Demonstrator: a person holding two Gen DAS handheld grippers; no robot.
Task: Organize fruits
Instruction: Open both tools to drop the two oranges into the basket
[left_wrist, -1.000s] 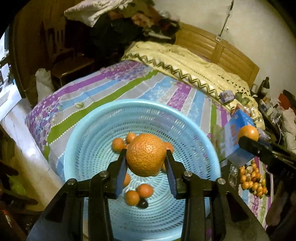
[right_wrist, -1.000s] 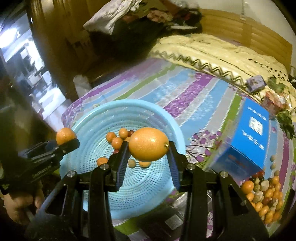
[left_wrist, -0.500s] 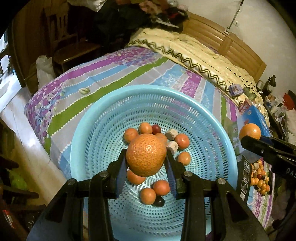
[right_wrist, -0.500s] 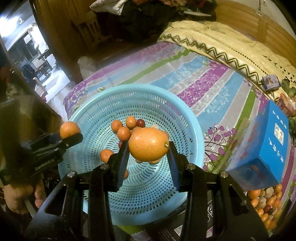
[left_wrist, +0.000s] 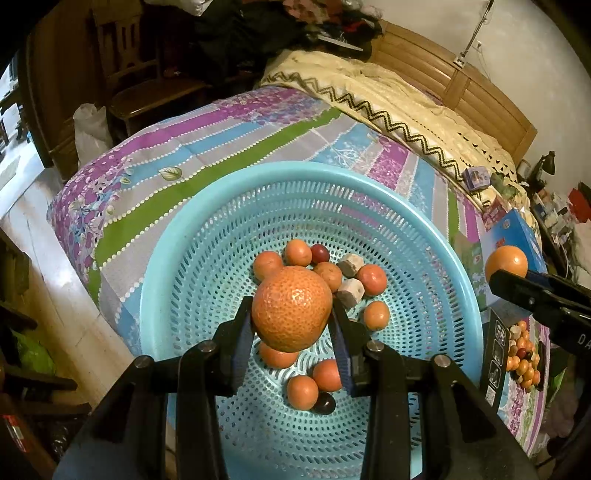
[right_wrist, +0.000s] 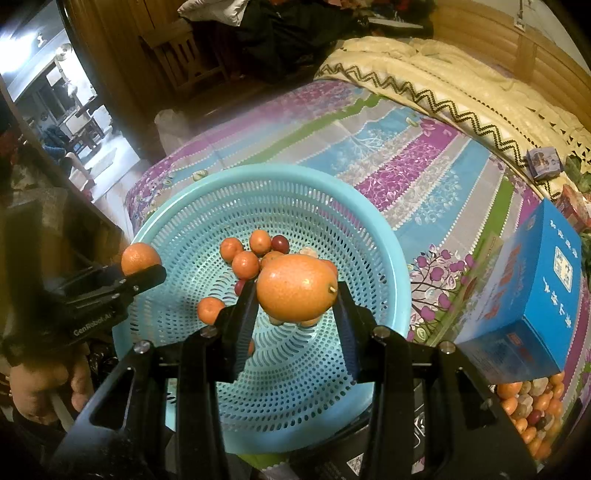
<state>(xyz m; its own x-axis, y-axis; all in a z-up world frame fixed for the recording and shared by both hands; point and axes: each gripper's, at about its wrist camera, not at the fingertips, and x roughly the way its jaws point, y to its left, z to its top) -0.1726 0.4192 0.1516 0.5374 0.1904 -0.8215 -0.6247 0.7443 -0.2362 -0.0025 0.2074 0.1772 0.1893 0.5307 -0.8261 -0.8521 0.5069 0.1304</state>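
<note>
A light-blue perforated basket (left_wrist: 207, 236) (right_wrist: 369, 236) sits on the striped bedspread and holds several small oranges (left_wrist: 371, 279), dark red fruits and pale lumps. My left gripper (left_wrist: 291, 325) is shut on a rough-skinned orange (left_wrist: 291, 308) and holds it above the basket's middle. My right gripper (right_wrist: 297, 299) is shut on a smoother orange (right_wrist: 295, 286) above the basket's near part. Each gripper with its orange shows in the other view, the right one (left_wrist: 506, 263) at the basket's right rim and the left one (right_wrist: 140, 258) at its left rim.
A blue box (right_wrist: 532, 295) lies right of the basket, with a pile of small mixed fruits (right_wrist: 532, 410) in front of it. A cream quilt (left_wrist: 388, 99) and wooden headboard lie beyond. The bed's edge and the floor are to the left.
Both grippers have moved forward over the basket with their oranges still held; the basket now fills more of both views.
</note>
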